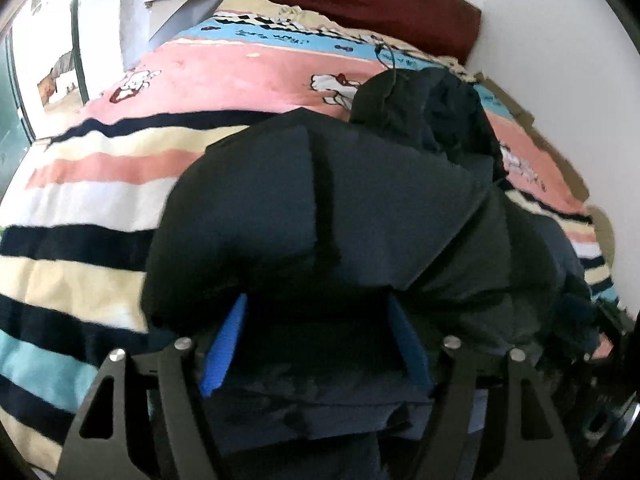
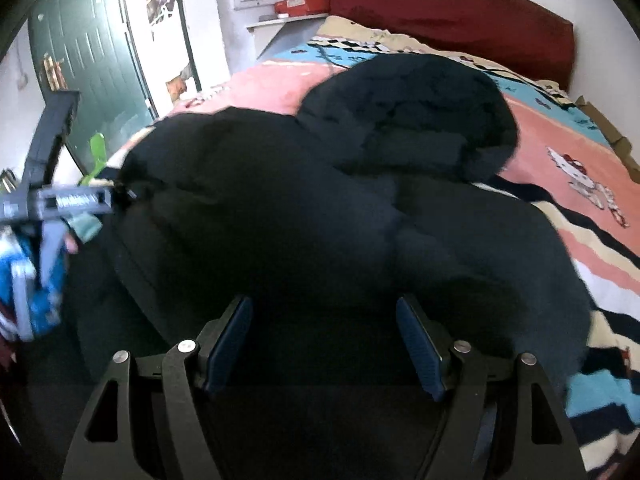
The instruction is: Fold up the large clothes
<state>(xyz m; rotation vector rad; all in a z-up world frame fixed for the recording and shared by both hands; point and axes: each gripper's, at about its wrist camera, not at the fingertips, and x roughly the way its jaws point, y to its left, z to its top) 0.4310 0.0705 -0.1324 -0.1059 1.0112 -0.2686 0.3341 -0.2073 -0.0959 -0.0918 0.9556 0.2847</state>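
Fingers of the left gripper (image 1: 316, 340) stand apart with a thick wad of the dark jacket (image 1: 320, 208) bunched between the blue pads (image 1: 224, 344); whether the pads press it I cannot tell. Right gripper (image 2: 324, 344) fingers also stand wide, over black fabric, and I cannot tell whether anything is pinched there either. Risk, as I judge it: the padded cloth is bulky and slick, so a loose bite could let the layer slide out and the fold spring back open; uneven pull from the two hands could skew the fold line; the drawstring (image 1: 390, 60) near the hood at 1 o'clock could snag. Jacket is navy-black, puffy, quilted, lying on the striped blanket (image 1: 80, 208) of the bed, filling centre to 6 o'clock in both wrist views, hood (image 2: 408, 116) humped toward 12 o'clock near the red headboard (image 2: 452, 4). Partly folded, lumpy, not flat.
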